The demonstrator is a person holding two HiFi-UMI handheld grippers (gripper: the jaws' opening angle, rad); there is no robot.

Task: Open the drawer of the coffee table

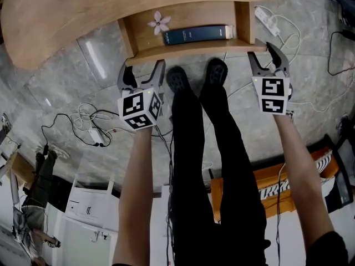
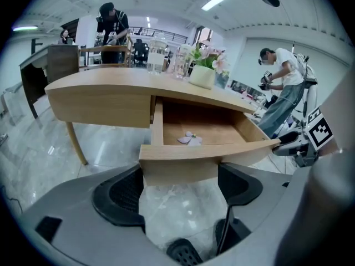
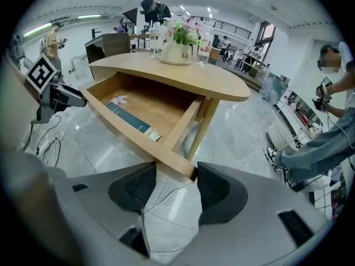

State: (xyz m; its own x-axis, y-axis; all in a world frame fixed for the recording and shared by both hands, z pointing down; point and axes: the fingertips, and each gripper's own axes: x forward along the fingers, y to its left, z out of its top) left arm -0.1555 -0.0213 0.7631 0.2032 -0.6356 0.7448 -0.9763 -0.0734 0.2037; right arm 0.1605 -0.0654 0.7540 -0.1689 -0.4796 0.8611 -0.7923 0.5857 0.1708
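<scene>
Light wooden coffee-table drawer (image 1: 194, 49) stands fully out. Dark blue book (image 1: 197, 35) and pale paper flower (image 1: 159, 21) lie exposed inside. Left gripper (image 1: 143, 68) and right gripper (image 1: 260, 50), jaws wide and clamping nothing, bracket the front's 2 ends - likely for an even pull.

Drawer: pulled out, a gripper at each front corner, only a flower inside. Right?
Not only: besides the flower, the drawer holds a dark blue book, per the head view. It is pulled out, left gripper and right gripper at its front corners.
</scene>
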